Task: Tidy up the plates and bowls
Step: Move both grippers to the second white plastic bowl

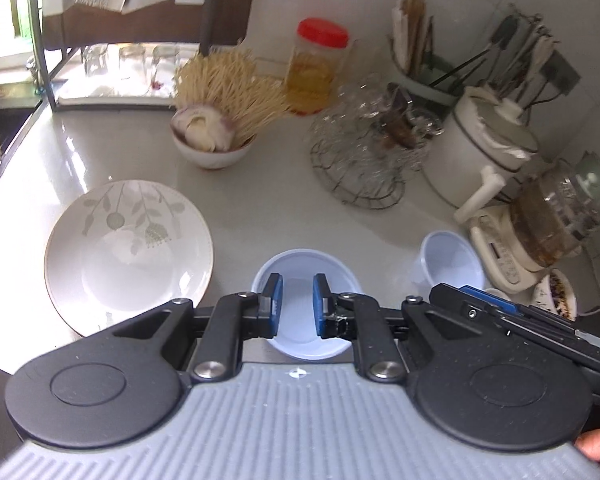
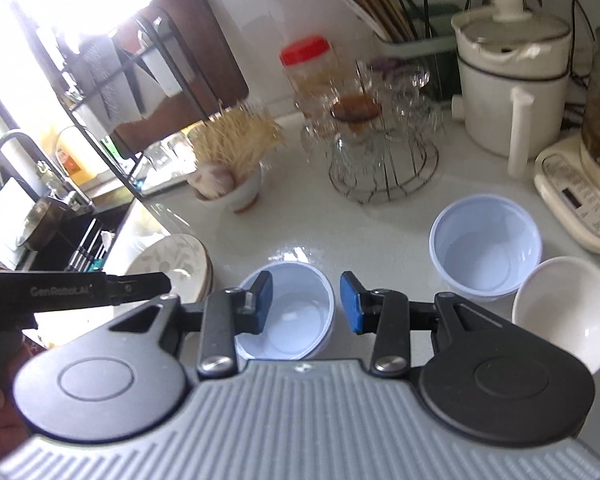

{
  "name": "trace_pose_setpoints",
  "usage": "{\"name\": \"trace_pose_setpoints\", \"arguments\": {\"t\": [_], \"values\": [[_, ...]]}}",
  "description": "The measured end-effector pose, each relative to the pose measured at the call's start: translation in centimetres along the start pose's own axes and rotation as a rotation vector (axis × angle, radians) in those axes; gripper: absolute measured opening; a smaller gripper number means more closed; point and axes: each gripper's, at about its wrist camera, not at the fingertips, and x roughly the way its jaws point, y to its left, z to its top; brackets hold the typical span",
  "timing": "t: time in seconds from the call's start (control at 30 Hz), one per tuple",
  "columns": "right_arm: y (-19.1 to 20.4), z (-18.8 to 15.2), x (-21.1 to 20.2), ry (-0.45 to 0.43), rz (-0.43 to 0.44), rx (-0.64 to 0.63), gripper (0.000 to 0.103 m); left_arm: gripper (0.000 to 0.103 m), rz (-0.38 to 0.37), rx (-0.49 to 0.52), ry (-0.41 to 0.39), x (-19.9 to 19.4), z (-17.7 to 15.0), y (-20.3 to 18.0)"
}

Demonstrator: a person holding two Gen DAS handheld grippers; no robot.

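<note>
Two pale blue bowls sit on the white table: the near bowl (image 1: 306, 304) (image 2: 286, 312) lies under both tools, the far bowl (image 1: 450, 260) (image 2: 486, 246) to its right. Left tool (image 1: 298, 306) and right tool (image 2: 306, 304) are released, grasping nothing. Left of the near bowl rests a leaf-patterned plate (image 1: 128, 252).

white counter (image 1: 260, 208), plate (image 1: 128, 256), bowls (image 2: 486, 248)

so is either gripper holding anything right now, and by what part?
Nothing held. Left gripper is open over the near blue bowl; right gripper is open straddling that bowl's right rim, not clamped.
</note>
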Motion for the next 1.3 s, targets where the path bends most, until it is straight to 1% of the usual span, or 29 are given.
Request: {"name": "trace_pose_setpoints", "arguments": {"t": [0.1, 0.27, 0.4, 0.57, 0.7, 0.87, 1.03, 1.2, 1.3], "values": [[0.5, 0.0, -1.3, -0.028, -0.010, 0.003, 0.041, 0.017, -0.005, 0.033, -0.022, -1.4, 0.0, -0.7], [1.5, -0.2, -3.4, -0.100, -0.049, 0.015, 0.041, 0.017, -0.047, 0.081, -0.035, -3.0, 0.0, -1.3], [2.4, -0.4, -4.5, -0.127, -0.068, 0.018, 0.041, 0.017, -0.068, 0.117, -0.034, -3.7, -0.2, -1.3], [3.5, -1.3, -5.6, -0.135, -0.080, 0.030, 0.041, 0.017, -0.088, 0.144, -0.045, -5.1, -0.8, -0.9], [4.6, -2.2, -6.4, -0.135, -0.106, 0.037, 0.041, 0.017, -0.126, 0.130, -0.043, -5.7, -1.4, 0.2], [5.8, -3.3, -7.5, -0.150, -0.159, 0.052, 0.041, 0.017, -0.168, 0.158, -0.036, -6.3, -2.2, 0.7], [6.8, -4.5, -8.7, -0.172, -0.216, 0.084, 0.041, 0.017, -0.209, 0.197, -0.044, -7.1, -2.7, 1.0], [7.8, -6.3, -9.8, -0.206, -0.283, 0.127, 0.041, 0.017, -0.255, 0.247, -0.031, -7.5, -3.4, 1.1], [7.8, -7.5, -10.4, -0.202, -0.313, 0.172, 0.041, 0.017, -0.283, 0.270, -0.007, -7.4, -4.2, 1.0]]}}
